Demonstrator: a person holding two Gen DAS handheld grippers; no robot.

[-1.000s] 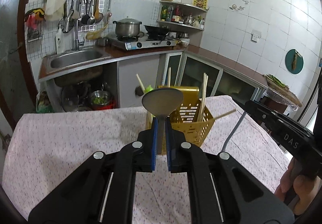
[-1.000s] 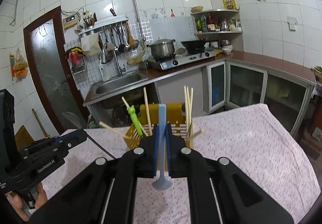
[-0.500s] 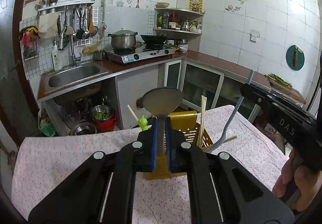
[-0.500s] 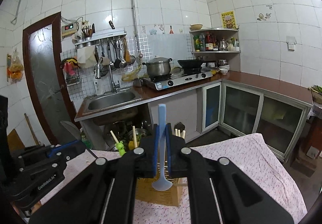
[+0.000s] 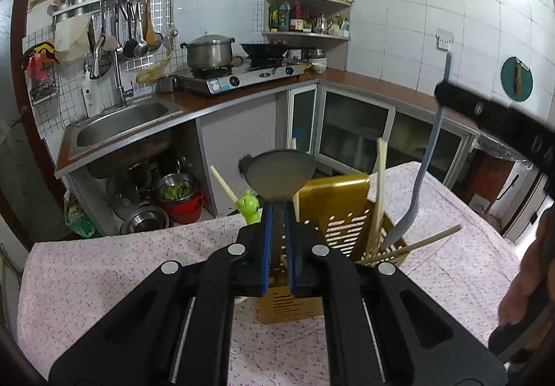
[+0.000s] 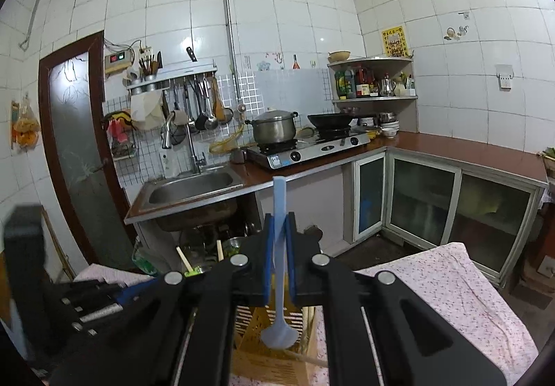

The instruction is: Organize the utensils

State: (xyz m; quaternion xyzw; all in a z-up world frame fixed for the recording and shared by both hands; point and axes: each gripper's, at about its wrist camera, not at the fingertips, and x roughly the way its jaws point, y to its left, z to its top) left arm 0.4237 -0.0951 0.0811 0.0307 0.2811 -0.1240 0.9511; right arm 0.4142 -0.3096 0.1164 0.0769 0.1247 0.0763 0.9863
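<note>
Kitchen table [image 5: 461, 268]; blue spoon [image 6: 278, 285] upright, bowl-down.

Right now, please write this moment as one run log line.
left gripper: shut on metal spoon | right gripper: shut on pale blue plastic spoon, bowl down over yellow slotted plastic utensil basket

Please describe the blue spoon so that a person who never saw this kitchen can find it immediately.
Look at the table with the flowered cloth and the yellow utensil basket on it. Above the basket's right side, the right gripper holds a pale blue spoon, bowl pointing down. Its neighbours are wooden chopsticks, and the metal ladle in the left gripper.
</note>
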